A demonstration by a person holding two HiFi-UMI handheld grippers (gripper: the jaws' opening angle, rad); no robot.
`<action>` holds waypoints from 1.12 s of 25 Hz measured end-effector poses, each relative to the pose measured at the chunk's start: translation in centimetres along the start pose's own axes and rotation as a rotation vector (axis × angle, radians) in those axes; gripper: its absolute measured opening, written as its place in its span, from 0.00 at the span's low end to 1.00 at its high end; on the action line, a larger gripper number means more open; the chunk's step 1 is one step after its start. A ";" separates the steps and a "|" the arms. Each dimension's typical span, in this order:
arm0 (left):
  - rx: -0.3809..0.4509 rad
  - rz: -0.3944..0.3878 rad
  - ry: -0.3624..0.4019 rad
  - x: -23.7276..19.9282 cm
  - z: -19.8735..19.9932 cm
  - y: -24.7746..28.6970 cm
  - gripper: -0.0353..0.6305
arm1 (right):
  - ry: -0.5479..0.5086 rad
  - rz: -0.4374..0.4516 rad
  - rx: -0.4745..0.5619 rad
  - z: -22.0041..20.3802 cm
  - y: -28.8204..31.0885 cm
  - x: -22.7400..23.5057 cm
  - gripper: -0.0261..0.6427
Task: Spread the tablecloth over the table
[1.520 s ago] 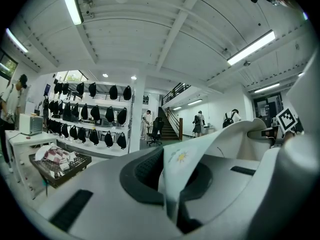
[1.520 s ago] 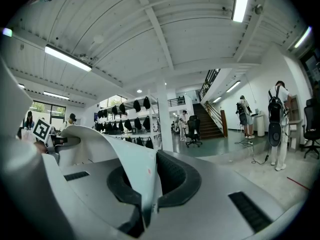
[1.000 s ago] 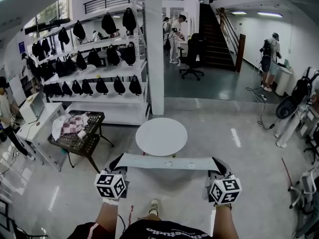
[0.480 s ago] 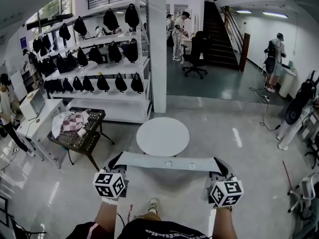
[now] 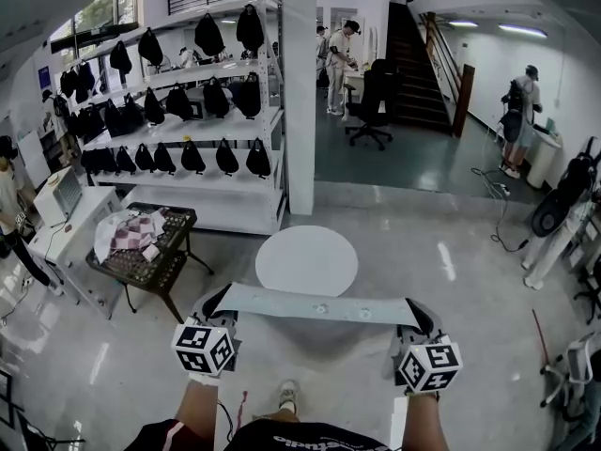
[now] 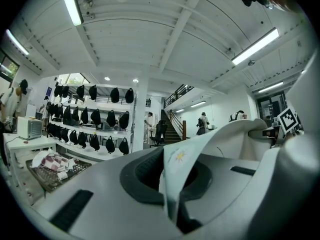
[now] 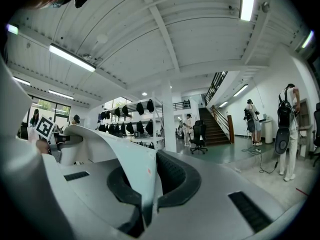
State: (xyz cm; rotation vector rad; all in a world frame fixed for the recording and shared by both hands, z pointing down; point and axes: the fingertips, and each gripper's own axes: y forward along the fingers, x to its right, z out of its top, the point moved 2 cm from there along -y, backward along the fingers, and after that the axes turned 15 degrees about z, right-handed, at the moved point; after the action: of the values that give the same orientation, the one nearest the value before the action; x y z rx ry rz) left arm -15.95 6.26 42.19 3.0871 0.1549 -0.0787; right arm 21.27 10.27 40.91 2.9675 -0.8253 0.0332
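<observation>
The pale grey fabric tablecloth (image 5: 319, 305) is held stretched at lower centre, just below the round white table (image 5: 307, 259), its ends clamped between the closed jaws of the left gripper (image 5: 219, 306) and the right gripper (image 5: 414, 314)

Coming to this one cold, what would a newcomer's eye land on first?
The pale tablecloth, held taut as a band between the left gripper and the right gripper, both shut on its ends, low in the head view. Just beyond it stands the bare round white table. Farther back on the left, a rack of black bags fills the view.
</observation>
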 end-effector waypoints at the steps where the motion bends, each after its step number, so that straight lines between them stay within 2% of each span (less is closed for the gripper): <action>1: 0.003 -0.001 -0.003 -0.1 0.1 0.4 0.08 | -0.004 0.003 0.000 0.1 0.4 0.1 0.09; 12: 0.032 -0.019 -0.006 -1.0 2.0 7.1 0.08 | -0.034 -0.023 -0.015 1.9 6.1 3.2 0.09; 19: 0.041 0.001 -0.026 -2.7 2.7 12.3 0.08 | -0.056 -0.014 -0.033 2.7 10.8 4.6 0.09; 28: 0.057 0.017 -0.009 -5.2 4.2 18.4 0.08 | -0.071 -0.031 -0.027 4.7 16.8 5.8 0.09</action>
State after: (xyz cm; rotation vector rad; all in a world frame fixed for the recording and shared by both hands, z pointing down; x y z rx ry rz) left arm -19.46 -12.81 39.10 3.1434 0.1287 -0.0985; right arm 17.57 -7.33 37.38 2.9715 -0.7805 -0.0839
